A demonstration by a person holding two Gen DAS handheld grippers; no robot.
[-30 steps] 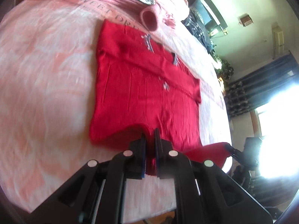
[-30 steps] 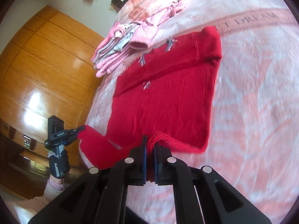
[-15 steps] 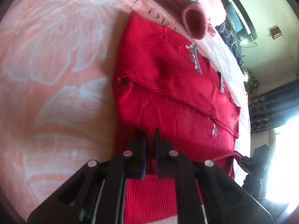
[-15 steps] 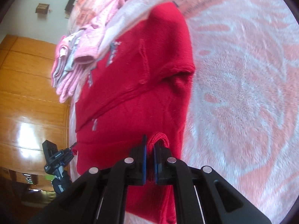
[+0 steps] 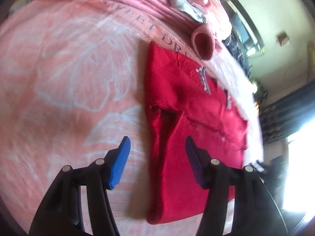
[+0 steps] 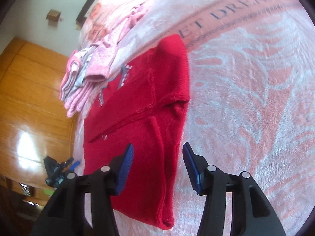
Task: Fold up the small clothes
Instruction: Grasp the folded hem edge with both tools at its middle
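A small red knitted sweater (image 5: 189, 118) lies folded on the pink blanket (image 5: 65, 82), its lower half laid up over the body. My left gripper (image 5: 156, 147) is open just above the sweater's left edge, holding nothing. In the right wrist view the same red sweater (image 6: 141, 118) shows its right folded edge, and my right gripper (image 6: 157, 155) hangs open over that edge, empty. The other gripper (image 6: 59, 169) shows small at the sweater's far side.
A pile of pink and grey clothes (image 5: 177, 5) lies beyond the sweater's top, also seen as the clothes pile (image 6: 88, 74) in the right view. A wooden wardrobe (image 6: 29, 108) stands beside the bed. Bare blanket (image 6: 256, 108) spreads to the right.
Both grippers were shut on the sweater's bottom hem and carried it up over the body. Now both have opened and let the hem go, leaving the sweater folded.
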